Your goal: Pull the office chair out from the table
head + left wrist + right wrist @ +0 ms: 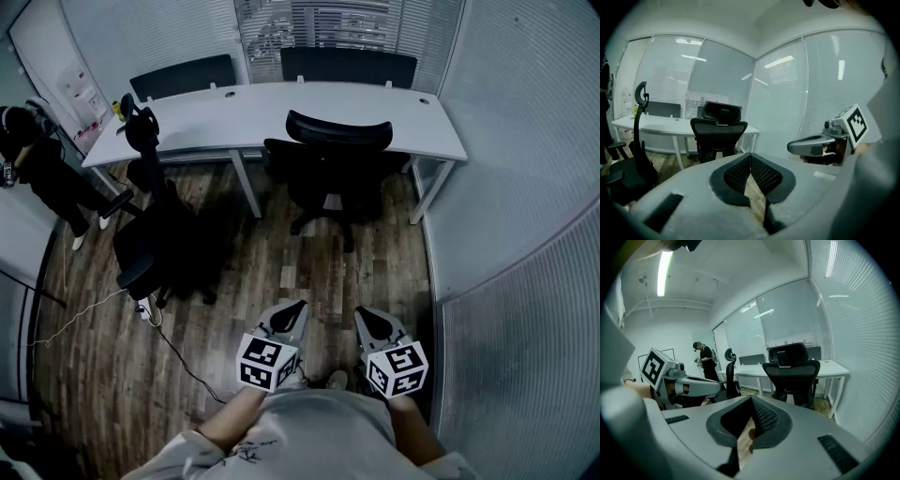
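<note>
1. Both claws are clenched and empty: the left claw [294,307] and the right claw [367,313] each have their pads pressed together with nothing between them, and they are held side by side, tilted slightly down.
2. The office chair [337,159] stands well ahead of both claws, tucked against the desk [244,111], with open floor [281,272] in between.
3. It sits upright with its seat pointing away from you, under the desk. Its backrest [339,131] faces the claws, and the backrest's long axis runs left to right, parallel to the desk edge.
4. If you reach it with the claws clenched like this, you'll only bump the backrest and push the chair deeper in.
5. Gripping one end of the backrest would probably swivel the seat instead of rolling the chair out.
6. If you pull at an angle, the base could catch the desk leg [247,185], which is ahead and to the left.
7. A second chair [150,239] and a cable [178,361] lie to the left of the left claw, so drifting that way risks a snag.
</note>
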The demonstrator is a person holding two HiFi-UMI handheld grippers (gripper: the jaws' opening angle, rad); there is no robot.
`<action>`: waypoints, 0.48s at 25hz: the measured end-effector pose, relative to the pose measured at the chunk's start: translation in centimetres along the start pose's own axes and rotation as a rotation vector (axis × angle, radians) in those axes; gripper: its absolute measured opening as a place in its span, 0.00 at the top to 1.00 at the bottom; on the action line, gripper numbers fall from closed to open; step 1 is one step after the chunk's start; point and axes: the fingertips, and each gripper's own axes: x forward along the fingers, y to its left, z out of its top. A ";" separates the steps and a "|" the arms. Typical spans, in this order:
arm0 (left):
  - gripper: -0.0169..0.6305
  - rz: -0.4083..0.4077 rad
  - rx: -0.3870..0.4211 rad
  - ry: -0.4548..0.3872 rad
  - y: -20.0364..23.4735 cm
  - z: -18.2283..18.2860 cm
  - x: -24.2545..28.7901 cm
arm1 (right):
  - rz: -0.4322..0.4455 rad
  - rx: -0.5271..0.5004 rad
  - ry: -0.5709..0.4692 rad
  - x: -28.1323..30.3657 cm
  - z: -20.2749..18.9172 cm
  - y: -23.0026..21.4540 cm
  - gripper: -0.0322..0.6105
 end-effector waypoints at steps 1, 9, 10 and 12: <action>0.96 0.000 -0.001 0.000 0.2 0.0 0.0 | 0.000 -0.001 0.000 0.1 0.0 0.1 0.94; 0.96 -0.004 0.002 0.000 1.6 -0.1 -0.5 | -0.018 0.003 -0.003 1.0 0.1 0.9 0.94; 0.96 -0.006 0.005 0.000 1.9 0.0 -0.6 | -0.027 0.012 -0.010 1.2 0.3 1.0 0.94; 0.96 -0.011 0.016 -0.003 2.3 0.2 -0.8 | -0.044 0.028 -0.024 1.4 0.5 1.0 0.94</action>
